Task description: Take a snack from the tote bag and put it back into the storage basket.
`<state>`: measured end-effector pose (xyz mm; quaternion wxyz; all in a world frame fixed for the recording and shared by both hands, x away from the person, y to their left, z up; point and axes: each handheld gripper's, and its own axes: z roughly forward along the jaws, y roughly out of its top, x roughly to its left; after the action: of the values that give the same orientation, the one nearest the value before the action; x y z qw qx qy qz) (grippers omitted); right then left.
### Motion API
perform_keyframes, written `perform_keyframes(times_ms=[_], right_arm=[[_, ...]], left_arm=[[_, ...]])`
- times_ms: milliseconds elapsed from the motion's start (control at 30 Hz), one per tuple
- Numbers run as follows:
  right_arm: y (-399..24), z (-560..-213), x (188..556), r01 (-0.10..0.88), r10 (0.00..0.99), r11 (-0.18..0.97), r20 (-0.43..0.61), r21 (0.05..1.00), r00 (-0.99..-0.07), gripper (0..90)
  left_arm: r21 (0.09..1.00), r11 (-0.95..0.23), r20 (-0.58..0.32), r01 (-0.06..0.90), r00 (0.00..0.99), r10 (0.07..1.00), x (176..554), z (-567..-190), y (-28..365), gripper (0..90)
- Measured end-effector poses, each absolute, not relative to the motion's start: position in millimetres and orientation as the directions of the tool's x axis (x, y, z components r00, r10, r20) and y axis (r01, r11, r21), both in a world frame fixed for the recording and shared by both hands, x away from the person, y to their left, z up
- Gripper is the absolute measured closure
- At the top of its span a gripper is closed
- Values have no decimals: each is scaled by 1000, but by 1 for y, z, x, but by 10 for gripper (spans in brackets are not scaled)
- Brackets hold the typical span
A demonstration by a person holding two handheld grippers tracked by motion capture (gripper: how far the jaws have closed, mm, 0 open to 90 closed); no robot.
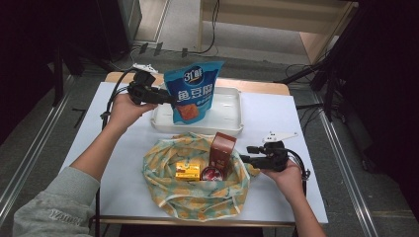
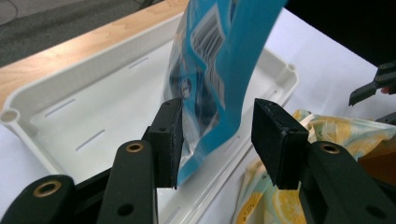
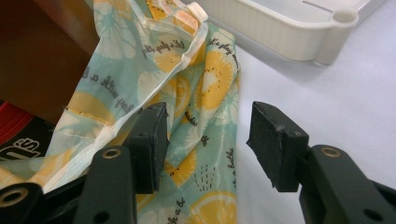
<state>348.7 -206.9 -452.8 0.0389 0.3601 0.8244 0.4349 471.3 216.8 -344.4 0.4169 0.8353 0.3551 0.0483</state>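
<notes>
A blue snack pouch (image 1: 192, 91) (image 2: 219, 60) stands upright in the white tray (image 1: 232, 126) (image 2: 93, 93). My left gripper (image 1: 168, 98) (image 2: 217, 140) is at its left edge, open, with the pouch's lower corner between the jaws. One pad sits close against the pouch and the other stands clear of it. My right gripper (image 1: 244, 159) (image 3: 210, 140) is open at the right rim of the lemon-print cloth bag (image 1: 197, 197) (image 3: 196, 93). The bag's fabric lies loosely between its jaws.
Inside the bag are an upright brown box (image 1: 222, 148) (image 3: 42, 56), a yellow box (image 1: 188, 171) and a red round item (image 1: 212, 174). The white table top (image 1: 296, 128) ends in a wooden edge behind the tray. Cables trail off the table's far left.
</notes>
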Motion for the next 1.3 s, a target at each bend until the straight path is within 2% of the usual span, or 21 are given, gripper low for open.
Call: perform_keyframes(times_ms=[433,667,800,967,1067,1300], right_arm=[[-201,-452,354,550,610,369,252,749,-751,479],[-199,-451,356,549,606,372,252,748,-754,479],[-199,-451,356,547,606,371,251,750,-755,479],[-200,-451,356,548,608,368,251,751,-753,479],[-199,-451,356,547,607,369,251,751,-754,479],[-199,-451,356,547,610,367,250,752,-752,479]], left_arm=[[699,-402,-231,592,718,657,462,-375,219,537],[682,-403,-235,610,705,669,462,-385,214,568],[669,-406,-233,623,694,681,464,-392,211,662],[657,-381,-264,650,672,692,466,-399,208,717],[663,-377,-247,647,665,705,466,-399,206,821],[666,-345,-275,661,648,711,469,-400,204,878]])
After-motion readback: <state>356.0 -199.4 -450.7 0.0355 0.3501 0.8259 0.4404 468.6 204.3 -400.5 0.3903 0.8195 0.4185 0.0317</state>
